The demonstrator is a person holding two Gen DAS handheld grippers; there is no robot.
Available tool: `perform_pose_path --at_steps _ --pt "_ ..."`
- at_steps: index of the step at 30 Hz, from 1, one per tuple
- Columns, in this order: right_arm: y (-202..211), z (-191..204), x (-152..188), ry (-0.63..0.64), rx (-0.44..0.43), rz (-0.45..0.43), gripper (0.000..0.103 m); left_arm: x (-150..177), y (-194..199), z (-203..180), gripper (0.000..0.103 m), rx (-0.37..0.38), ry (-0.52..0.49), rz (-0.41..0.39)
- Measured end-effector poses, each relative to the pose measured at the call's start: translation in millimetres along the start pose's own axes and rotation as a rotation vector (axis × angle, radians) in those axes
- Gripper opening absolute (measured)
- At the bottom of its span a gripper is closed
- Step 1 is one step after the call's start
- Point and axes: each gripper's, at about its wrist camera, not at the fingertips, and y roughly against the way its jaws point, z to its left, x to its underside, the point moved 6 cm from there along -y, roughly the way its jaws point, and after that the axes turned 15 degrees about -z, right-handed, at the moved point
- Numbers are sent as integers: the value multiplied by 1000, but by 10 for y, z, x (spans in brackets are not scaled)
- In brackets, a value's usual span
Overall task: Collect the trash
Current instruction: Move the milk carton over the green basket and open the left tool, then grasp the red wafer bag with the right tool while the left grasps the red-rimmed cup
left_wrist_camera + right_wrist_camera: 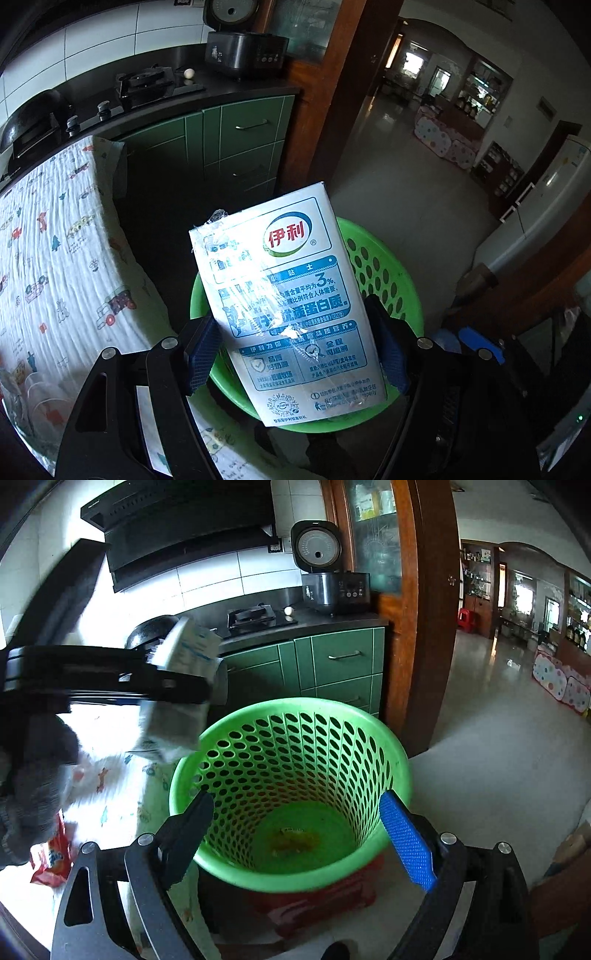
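Two grippers are working over the green perforated basket [291,794]. The left gripper [295,354] is clamping a Yili milk carton [291,306], printed "伊利" and "3%", its long axis running along the fingers, directly above the basket's near rim. The right gripper [295,838] is standing wide and empty over the basket mouth. A red snack wrapper [51,860] is lying on the patterned cloth [55,258].

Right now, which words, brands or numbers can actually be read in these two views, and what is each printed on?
"伊利", red logo: top of the milk carton clamped in the left hand-held gripper.
"3%": same carton, blue panel.
"蛋白质": same panel, large characters.
"全程可追溯": lower carton box.
Fine print and code at the carton's foot: too small.
Red snack packet on the cloth: lettering blurred.
Rice cooker panel: unreadable.
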Motion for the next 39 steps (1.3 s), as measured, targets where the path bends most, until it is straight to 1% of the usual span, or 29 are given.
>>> perform_pose_path --at_steps 6,8,11,14,16,23,28,34,39 --pt "118 23 73 -13 -3 -5 89 62 -220 0 74 1 4 26" --pt "151 28 104 -16 -3 -2 89 88 -235 4 75 -6 8 33" --pt "210 69 118 -18 -7 3 89 103 -154 6 75 -6 18 28" --pt "314 167 104 -14 -13 -11 89 106 51 22 75 -9 13 -5" --pt "379 266 92 -21 -34 -17 89 120 245 56 75 -17 8 -30" --pt "510 708 72 -13 -103 -27 90 193 942 346 75 -79 9 -99" --pt "538 1060 80 -7 -168 -10 90 311 1494 615 75 -151 -3 -145" --pt "592 1537 160 -2 -279 21 90 447 2134 1037 75 -232 29 -217" --pt "638 1922 269 38 -351 55 91 619 2559 1368 75 -296 72 -253"
